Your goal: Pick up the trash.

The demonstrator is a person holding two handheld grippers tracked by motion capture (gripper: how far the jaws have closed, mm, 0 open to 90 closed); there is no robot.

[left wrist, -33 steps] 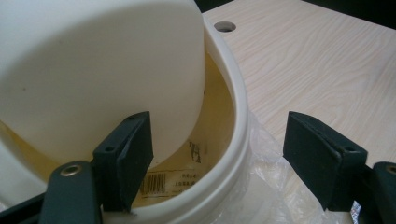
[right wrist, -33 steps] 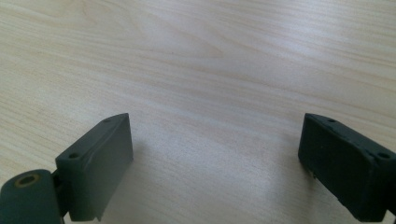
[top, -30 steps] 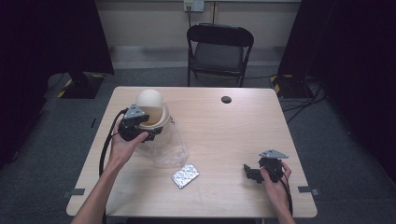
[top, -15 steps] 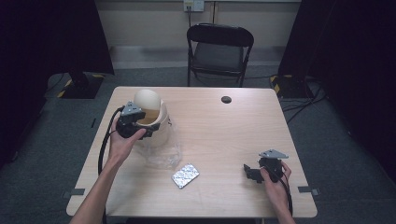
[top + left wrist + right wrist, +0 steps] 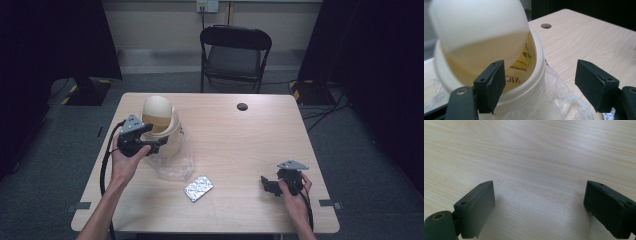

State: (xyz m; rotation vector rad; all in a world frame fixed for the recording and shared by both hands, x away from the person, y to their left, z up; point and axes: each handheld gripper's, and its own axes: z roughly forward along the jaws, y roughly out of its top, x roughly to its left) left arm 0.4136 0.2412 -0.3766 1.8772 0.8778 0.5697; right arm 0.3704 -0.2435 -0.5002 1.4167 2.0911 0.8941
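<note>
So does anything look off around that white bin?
Yes: the white bin's swing lid sits tilted, showing the inside, and its clear bag spills loose onto the table. The open left gripper is at its rim.

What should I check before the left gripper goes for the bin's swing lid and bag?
1. Left gripper free of a load: ok; its jaws have just been closing a little but stand apart, nothing pressed between them.
2. Left gripper lined up: cannot tell; one jaw is in front of the bin rim, the other over the table.
3. Swing lid: tilted, opening shows; ok.
4. Clear bag around the bin's base: loose and crumpled; not ok for a clean pull.
5. Foil packet lies apart from the bag: ok.
6. Right gripper open, parked over bare table: ok.
</note>
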